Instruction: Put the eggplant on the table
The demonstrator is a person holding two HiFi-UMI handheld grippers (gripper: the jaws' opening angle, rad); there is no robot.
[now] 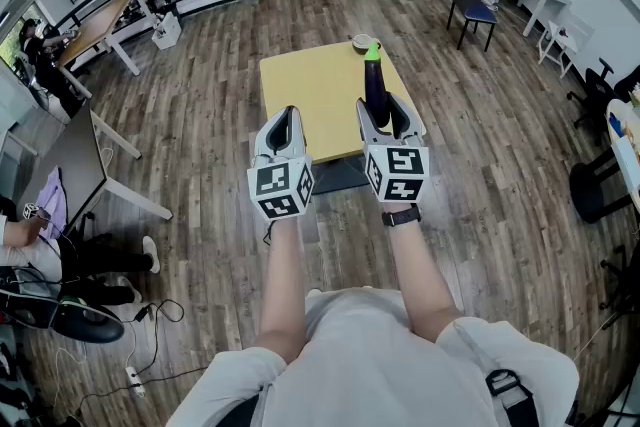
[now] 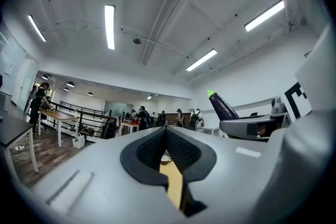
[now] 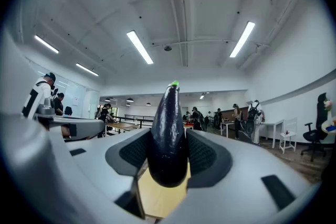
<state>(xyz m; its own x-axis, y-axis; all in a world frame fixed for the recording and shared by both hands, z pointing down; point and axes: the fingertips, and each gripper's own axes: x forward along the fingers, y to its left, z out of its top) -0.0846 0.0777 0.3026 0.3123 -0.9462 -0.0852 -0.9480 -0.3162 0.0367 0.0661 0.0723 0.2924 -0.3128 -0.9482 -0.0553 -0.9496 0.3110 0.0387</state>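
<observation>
- The person's bare forearms (image 1: 283, 280) reach toward 12 o'clock, each hand holding a grey tool with a marker cube.
- The left tool (image 1: 284, 122) is closed, its dark pads meeting with nothing between them.
- At its 3 o'clock, just beside it, the right tool (image 1: 387, 118) grips a long dark purple eggplant (image 1: 375, 87); both pads press its sides.
- The eggplant's blunt end sits between the jaws and its bright green stem tip points away toward 12 o'clock, held over the right half of the table.
- The square yellow-topped table (image 1: 310, 85) stands on a wooden plank floor (image 1: 200, 125).
- A small round bowl (image 1: 361, 41) rests at the table's far edge, near 1 o'clock.
</observation>
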